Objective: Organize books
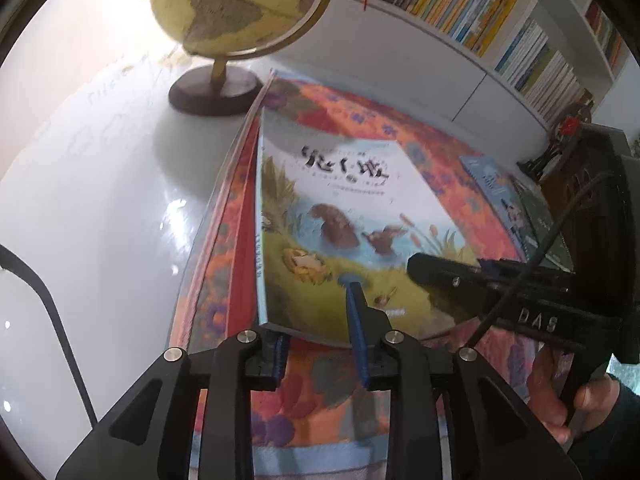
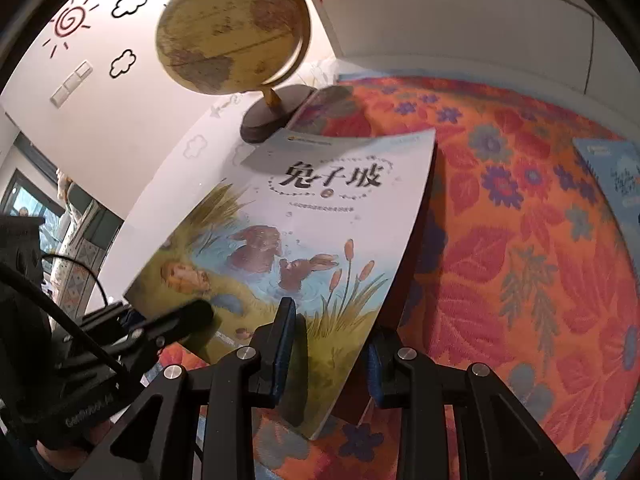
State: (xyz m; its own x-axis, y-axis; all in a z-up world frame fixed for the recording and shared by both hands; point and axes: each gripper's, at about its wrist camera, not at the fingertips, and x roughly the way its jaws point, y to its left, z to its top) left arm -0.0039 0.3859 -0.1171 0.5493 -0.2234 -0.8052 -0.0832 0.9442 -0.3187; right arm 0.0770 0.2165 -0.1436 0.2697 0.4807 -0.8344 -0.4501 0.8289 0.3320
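Note:
A rabbit picture book (image 1: 344, 200) (image 2: 316, 216) slopes over the orange flowered surface (image 2: 520, 240), its near end raised. My left gripper (image 1: 316, 320) has the book's near left edge between its jaws, one blue pad (image 1: 354, 308) over the cover and the other below the corner; the pads stand a little apart from the book. In the right wrist view it shows at the lower left (image 2: 200, 314). My right gripper (image 2: 330, 328) is shut on the near right edge, one finger on the cover, the other beneath. Its upper finger shows in the left wrist view (image 1: 424, 268).
A globe (image 1: 240, 4) (image 2: 232, 32) on a dark round base stands just beyond the book's far edge. A blue book (image 1: 492, 188) (image 2: 616, 176) and a dark one (image 1: 548, 220) lie to the right. Shelves with several upright books (image 1: 460, 4) line the back. A hand (image 1: 560, 408) holds the right gripper.

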